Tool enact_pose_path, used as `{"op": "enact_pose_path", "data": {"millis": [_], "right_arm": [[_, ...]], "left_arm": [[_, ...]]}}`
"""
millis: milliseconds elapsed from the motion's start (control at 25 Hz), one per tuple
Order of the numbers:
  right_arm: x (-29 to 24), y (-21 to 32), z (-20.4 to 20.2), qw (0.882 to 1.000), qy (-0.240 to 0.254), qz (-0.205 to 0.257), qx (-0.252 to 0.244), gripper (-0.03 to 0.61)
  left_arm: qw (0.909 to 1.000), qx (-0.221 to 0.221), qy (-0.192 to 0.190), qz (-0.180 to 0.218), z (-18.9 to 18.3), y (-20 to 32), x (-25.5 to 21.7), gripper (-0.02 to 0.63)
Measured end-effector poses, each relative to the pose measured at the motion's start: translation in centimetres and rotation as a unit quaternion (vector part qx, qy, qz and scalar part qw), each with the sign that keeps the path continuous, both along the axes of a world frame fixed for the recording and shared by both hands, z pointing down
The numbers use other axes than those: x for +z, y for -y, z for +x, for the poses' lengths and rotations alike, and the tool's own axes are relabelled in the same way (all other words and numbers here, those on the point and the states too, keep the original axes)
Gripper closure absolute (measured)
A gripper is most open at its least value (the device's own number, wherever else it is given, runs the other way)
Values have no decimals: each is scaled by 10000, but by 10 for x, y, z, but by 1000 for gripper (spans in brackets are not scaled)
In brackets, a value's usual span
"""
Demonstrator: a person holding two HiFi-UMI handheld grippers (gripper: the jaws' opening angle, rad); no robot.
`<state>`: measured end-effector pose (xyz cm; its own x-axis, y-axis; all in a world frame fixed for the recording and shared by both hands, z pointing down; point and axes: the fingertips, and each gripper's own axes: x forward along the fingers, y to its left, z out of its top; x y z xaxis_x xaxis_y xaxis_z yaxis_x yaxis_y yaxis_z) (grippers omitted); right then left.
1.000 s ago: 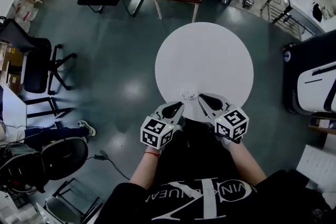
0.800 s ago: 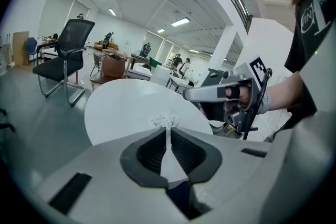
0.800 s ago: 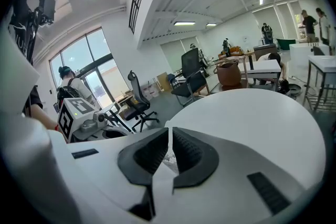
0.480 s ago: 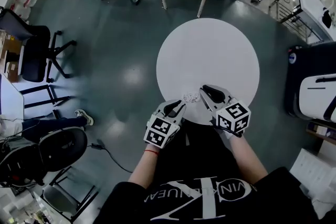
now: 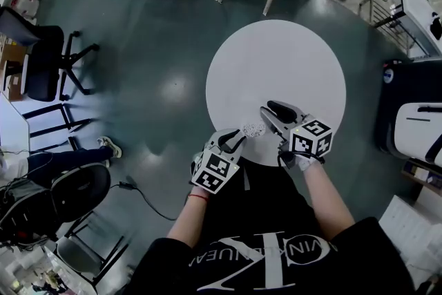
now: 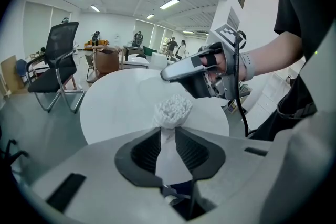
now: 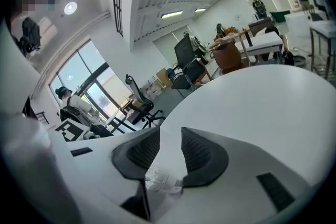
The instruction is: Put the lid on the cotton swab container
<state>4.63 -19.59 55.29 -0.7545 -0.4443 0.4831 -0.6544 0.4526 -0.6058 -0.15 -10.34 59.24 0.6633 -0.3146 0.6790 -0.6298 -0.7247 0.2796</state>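
The cotton swab container (image 5: 252, 129) stands at the near edge of the table (image 5: 290, 59). The left gripper (image 6: 168, 130) has its jaws closed on it, with the swab heads bunched just past the tips. The right gripper (image 7: 170, 131) touched the container a second ago and now stands just beyond it. Its jaws have just been opening and press on nothing, so it has probably let the lid go. I cannot tell whether a clear lid covers the swabs. A blurred scrap (image 7: 164, 182) shows low between the right jaws.
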Motion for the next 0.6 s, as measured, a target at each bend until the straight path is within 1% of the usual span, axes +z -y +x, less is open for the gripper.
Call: {"op": "enact_pose_path", "data": {"millis": [120,240,360,600], "right_arm": [[6,3,-1,9989,347,-303,77,465],[11,2,-5,9979,474,-423,-106,453],[16,3,-8,9970,525,-481,-294,425],[13,12,-9,9963,639,-409,-405,426]], "left_arm": [[9999,87,81,53,4,4,2,545],[9995,200,204,141,6,7,5,541],[9990,261,288,213,8,12,8,535],[9985,254,335,357,9,23,7,534]]}}
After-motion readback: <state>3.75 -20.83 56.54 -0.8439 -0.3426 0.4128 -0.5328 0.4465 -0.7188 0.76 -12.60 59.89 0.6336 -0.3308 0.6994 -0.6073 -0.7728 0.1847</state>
